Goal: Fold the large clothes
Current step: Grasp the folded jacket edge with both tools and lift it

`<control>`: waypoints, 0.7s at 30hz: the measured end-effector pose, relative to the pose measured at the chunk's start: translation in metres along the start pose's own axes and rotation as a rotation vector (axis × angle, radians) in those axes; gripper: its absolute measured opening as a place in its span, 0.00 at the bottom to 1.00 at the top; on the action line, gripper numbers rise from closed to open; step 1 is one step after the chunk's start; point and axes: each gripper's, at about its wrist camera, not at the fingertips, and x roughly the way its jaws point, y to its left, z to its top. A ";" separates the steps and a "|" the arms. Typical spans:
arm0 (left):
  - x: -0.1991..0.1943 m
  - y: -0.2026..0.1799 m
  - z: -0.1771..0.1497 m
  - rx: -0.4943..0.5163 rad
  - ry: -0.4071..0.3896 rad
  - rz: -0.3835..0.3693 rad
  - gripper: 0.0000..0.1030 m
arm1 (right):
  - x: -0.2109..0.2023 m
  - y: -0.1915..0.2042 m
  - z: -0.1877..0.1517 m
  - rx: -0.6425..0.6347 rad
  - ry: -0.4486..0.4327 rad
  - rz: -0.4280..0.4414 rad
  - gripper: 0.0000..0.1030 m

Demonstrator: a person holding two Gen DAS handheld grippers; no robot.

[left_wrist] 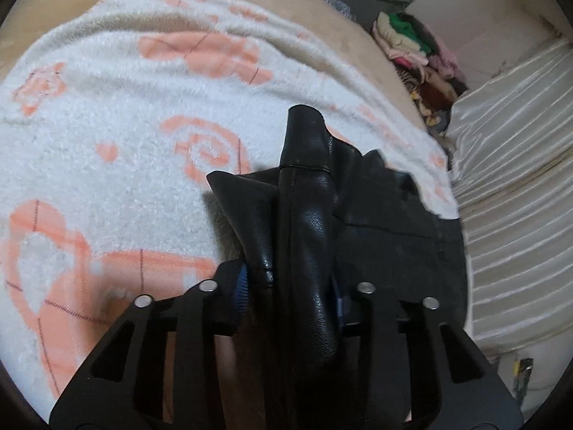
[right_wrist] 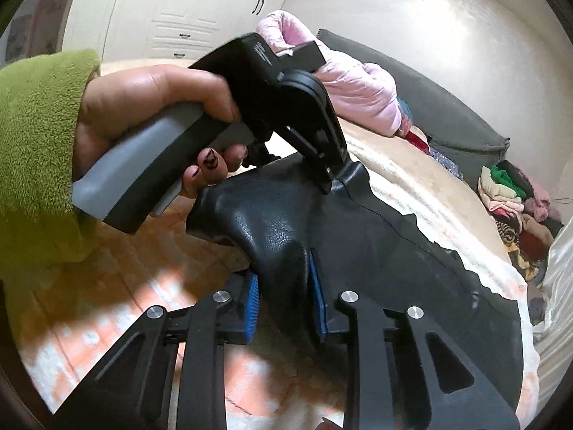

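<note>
Both tools, left (left_wrist: 290, 283) and right (right_wrist: 284, 301), seemingly clenched on black garment (right_wrist: 358, 247); green sleeve (right_wrist: 39, 136) only in right view.

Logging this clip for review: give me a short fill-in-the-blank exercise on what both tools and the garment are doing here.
1. Both tools are shut on a black ____ garment.
2. The left tool is held by a hand in a ____ fleece sleeve.
3. The garment lies over a white blanket with ____ patterns.
4. The right tool's pads are ____.

Missing words: leather; green; orange; blue
</note>
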 end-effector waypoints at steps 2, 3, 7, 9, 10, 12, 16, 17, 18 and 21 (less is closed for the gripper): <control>-0.020 -0.003 -0.001 0.013 -0.031 -0.011 0.21 | -0.010 0.004 0.006 0.019 -0.030 0.027 0.21; -0.032 -0.004 -0.002 0.023 -0.054 -0.011 0.20 | -0.016 0.005 0.009 0.028 -0.050 0.040 0.21; -0.072 -0.004 -0.004 0.030 -0.106 0.004 0.20 | -0.029 0.020 0.023 0.057 -0.101 0.127 0.21; -0.081 -0.004 -0.009 0.044 -0.107 0.031 0.20 | -0.028 0.022 0.021 0.114 -0.099 0.175 0.21; -0.082 -0.005 -0.011 0.048 -0.099 0.042 0.20 | -0.026 0.018 0.018 0.178 -0.092 0.209 0.21; -0.083 -0.008 -0.013 0.037 -0.092 0.037 0.20 | -0.027 0.006 0.011 0.281 -0.097 0.262 0.21; -0.088 -0.034 -0.013 0.070 -0.113 0.028 0.20 | -0.050 -0.022 0.005 0.404 -0.163 0.278 0.19; -0.091 -0.048 -0.011 0.090 -0.123 0.021 0.20 | -0.058 -0.030 0.005 0.413 -0.185 0.266 0.19; -0.094 -0.059 -0.011 0.105 -0.127 0.017 0.20 | -0.064 -0.036 0.004 0.425 -0.198 0.261 0.19; -0.097 -0.099 -0.012 0.168 -0.141 0.016 0.20 | -0.089 -0.063 -0.006 0.501 -0.245 0.241 0.19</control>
